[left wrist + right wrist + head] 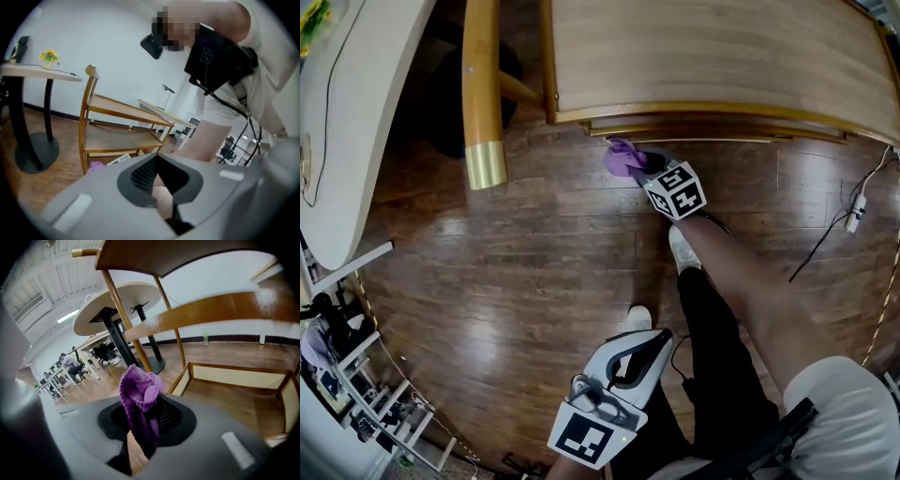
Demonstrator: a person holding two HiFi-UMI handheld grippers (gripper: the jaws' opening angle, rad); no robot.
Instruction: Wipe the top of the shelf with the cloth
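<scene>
A purple cloth (622,157) hangs bunched from my right gripper (639,169), which is shut on it. They are low down, in front of the wooden shelf's front edge and below its broad pale top (712,56). In the right gripper view the cloth (139,399) sticks up from between the jaws, with shelf boards (211,315) overhead. My left gripper (649,345) is held back near the person's legs, shut and holding nothing. Its view shows the shelf (126,110) from the side and the cloth (96,165) low beside it.
A round white table (356,122) on a black pedestal stands at the left. A wooden post with a brass cap (484,103) rises at the shelf's left end. A black cable and white plug (856,211) lie on the floor at right. The person's white shoes (682,248) stand behind the right gripper.
</scene>
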